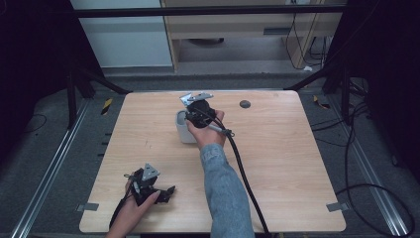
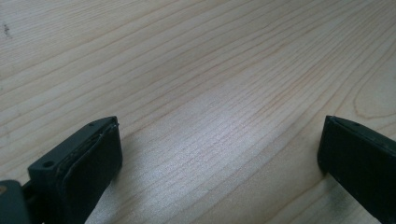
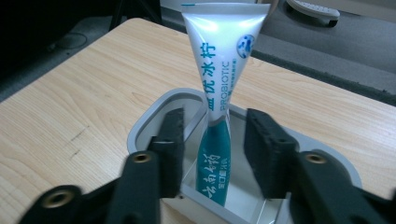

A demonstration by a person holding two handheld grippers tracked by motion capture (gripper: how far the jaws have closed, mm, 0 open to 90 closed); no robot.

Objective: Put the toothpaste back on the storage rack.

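Right tool [image 3: 212, 154] over cup [image 3: 154, 112], jaws parted, gripping nothing; tube [image 3: 219, 93] stands between them, clear of both pads, foot in cup. Tube white above, teal below, crimped end up. Cup grey, on bench [image 1: 277, 163]. Left tool [image 1: 168, 191] well apart, wide open, empty.

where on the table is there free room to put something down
Bare wood spans the right half of the table, right of the right tool's cable, and the far-left corner. It is crowded around the grey cup and near the left tool.
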